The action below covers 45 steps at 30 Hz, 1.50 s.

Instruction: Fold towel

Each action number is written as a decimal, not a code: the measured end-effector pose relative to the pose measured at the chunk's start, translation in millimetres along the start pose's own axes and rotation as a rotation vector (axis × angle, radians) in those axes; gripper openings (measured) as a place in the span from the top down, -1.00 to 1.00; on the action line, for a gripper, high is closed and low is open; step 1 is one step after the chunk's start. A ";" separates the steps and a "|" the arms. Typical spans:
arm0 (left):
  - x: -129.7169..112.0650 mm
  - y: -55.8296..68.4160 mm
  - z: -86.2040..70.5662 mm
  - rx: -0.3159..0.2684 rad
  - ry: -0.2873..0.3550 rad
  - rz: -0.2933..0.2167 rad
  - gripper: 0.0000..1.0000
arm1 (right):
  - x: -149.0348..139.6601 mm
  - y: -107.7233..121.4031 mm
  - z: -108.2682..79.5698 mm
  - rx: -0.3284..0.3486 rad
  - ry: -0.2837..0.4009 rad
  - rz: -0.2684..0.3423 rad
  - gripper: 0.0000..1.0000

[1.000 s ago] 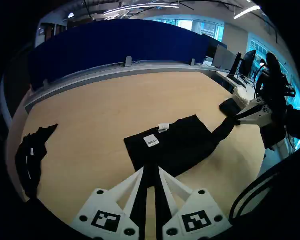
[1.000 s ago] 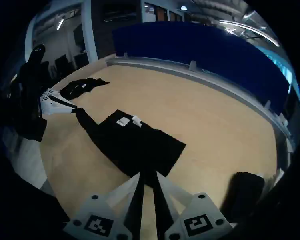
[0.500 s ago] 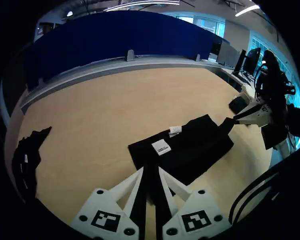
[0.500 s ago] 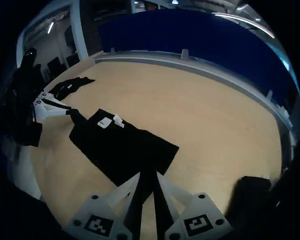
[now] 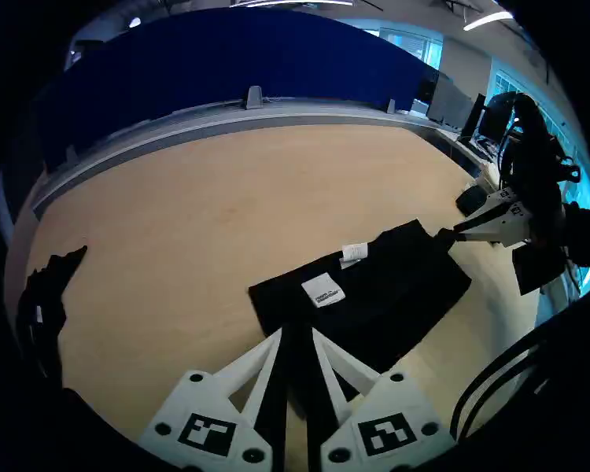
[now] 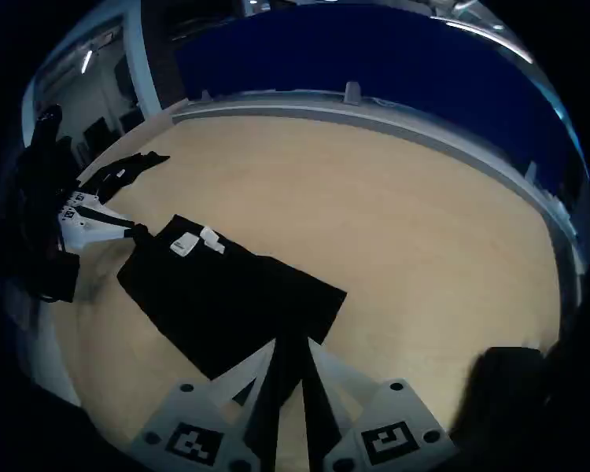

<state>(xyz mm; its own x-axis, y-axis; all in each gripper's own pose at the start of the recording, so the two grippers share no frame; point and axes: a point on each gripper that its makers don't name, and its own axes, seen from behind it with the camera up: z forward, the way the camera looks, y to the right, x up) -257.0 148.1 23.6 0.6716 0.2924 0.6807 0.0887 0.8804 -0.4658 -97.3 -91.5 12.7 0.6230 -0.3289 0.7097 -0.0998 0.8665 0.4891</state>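
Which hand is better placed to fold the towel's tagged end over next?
Left, probably. The left tongs pinch the towel corner just beside the white tags; the right tongs grip a corner at the other end, away from them.

The right gripper (image 6: 289, 368) pinches the black towel (image 6: 216, 303); the left gripper (image 6: 131, 230) apparently holds its far corner.

Pale wooden tabletop (image 5: 200, 197), wide and flat. Grey rail (image 5: 216, 130) along its far edge, blue partition (image 5: 216, 63) upright just behind. Crumpled dark cloth (image 5: 39, 315) at the table's left end, lies in a loose heap. Monitors (image 5: 452, 98) beyond the right end, under a ceiling strip light (image 5: 488, 17). Dark bulky object (image 6: 507, 385) near that right end, too blurred to name.
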 end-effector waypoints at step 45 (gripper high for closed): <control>4.8 -35.0 7.3 0.111 0.014 0.011 -0.85 | 11.0 32.0 9.8 -0.151 0.056 0.075 -1.00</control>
<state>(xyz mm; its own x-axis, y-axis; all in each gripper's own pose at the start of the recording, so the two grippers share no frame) -262.2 121.4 47.3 0.6821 0.2979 0.6678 -0.0001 0.9133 -0.4073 -101.3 -71.1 41.1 0.6608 -0.2432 0.7101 -0.0325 0.9359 0.3507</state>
